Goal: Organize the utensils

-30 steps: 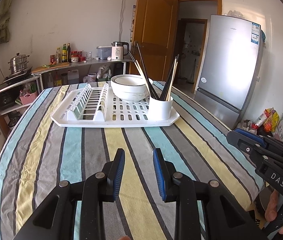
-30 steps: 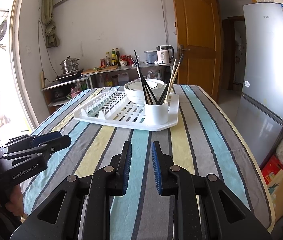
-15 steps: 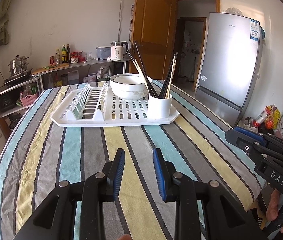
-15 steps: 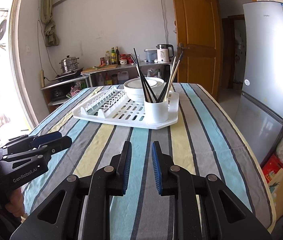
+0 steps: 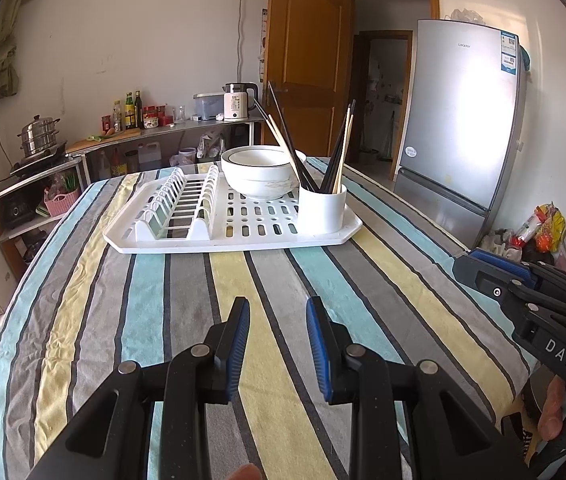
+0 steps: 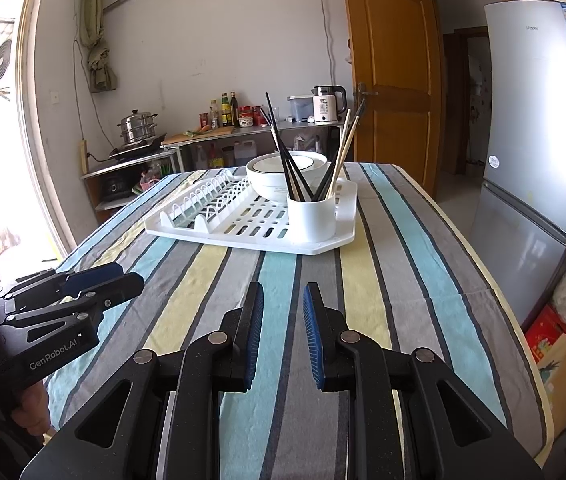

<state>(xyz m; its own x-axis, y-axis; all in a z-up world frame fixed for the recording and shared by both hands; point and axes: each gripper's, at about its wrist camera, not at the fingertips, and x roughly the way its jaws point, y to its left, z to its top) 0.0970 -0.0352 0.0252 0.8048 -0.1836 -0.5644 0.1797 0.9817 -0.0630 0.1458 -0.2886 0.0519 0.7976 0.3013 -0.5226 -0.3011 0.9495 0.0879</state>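
The left gripper point(image 5: 277, 322) and the right gripper point(image 6: 283, 310) both hang over the near end of the table point(image 5: 83, 300), each with its blue pads a little way apart and nothing between them. The chopsticks point(image 5: 339, 152), some black and some pale, stand in a white cup point(image 5: 321, 208) at the near right corner of a white drying rack point(image 5: 187, 240), well away from both grippers across the striped cloth. Two white bowls point(image 5: 261, 174), one inside the other, sit just behind the cup. The plate slots on the left side of the rack have nothing in them. Bare cloth lies between the grippers and the rack. A silver fridge point(image 5: 463, 120) stands to the right of the table, and a kettle point(image 5: 237, 100) and bottles point(image 5: 131, 110) sit on a shelf by the far wall. Both grippers point forward and tip down toward the table, side by side. Only a few fingers point(image 5: 553, 412) show under the right gripper. How many chopsticks are in the cup is hard to tell.
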